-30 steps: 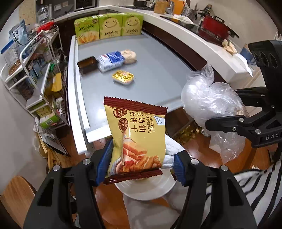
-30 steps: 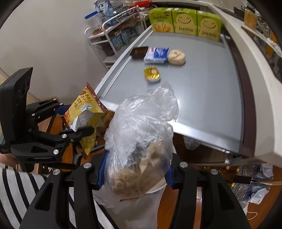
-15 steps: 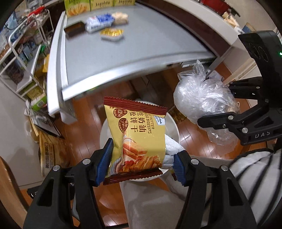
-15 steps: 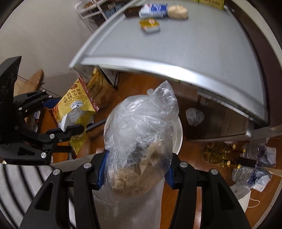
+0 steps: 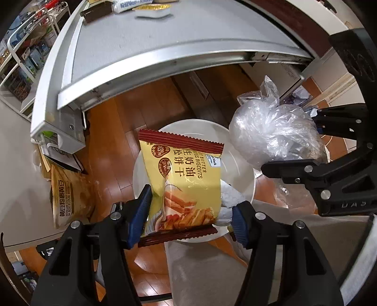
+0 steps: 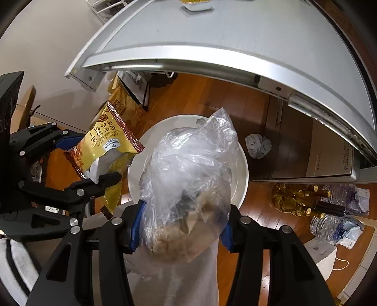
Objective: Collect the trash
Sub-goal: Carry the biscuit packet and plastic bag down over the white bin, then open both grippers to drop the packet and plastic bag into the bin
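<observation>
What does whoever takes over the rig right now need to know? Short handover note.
Left tongs: shut on the yellow biscuit packet.
Right tongs: shut on the clear plastic bag.
Both hang above the white bin on the floor, nothing released yet.
Left: drop both in, then fetch the gold-foil wrapper and other items on the grey table. A crumpled wad lies on the floor.

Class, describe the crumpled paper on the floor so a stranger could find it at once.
Start at the grey table, then drop to the wooden floor beneath its edge. Right of the white bin lies a crumpled grey-white paper wad, the only loose scrap there.
</observation>
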A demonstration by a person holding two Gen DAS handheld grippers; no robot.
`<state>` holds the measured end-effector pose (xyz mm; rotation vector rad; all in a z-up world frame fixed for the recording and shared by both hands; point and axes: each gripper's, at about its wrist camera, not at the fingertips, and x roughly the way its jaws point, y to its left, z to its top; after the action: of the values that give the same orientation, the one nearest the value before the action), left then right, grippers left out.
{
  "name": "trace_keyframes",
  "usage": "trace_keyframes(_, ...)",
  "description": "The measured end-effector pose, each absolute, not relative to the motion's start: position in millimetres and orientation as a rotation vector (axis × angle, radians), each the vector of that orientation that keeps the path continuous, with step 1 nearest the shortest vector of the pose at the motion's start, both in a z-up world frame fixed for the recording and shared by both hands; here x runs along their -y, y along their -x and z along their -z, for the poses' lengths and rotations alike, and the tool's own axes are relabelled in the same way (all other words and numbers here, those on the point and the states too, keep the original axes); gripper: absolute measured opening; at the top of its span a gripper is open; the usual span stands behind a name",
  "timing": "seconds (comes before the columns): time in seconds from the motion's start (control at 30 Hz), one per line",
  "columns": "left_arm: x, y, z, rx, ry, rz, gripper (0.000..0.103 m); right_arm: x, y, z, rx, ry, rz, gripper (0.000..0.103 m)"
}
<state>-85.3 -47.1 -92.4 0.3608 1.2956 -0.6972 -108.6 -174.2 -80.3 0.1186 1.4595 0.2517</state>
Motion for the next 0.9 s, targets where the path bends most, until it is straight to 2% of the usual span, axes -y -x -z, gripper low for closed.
trace_keyframes(0.9, 56.1, 81.4, 106.5, -1.346, -0.398, 0.674, 0.062, 171.1, 101.7, 104.1, -1.516, -0.103, -0.232, 0.05)
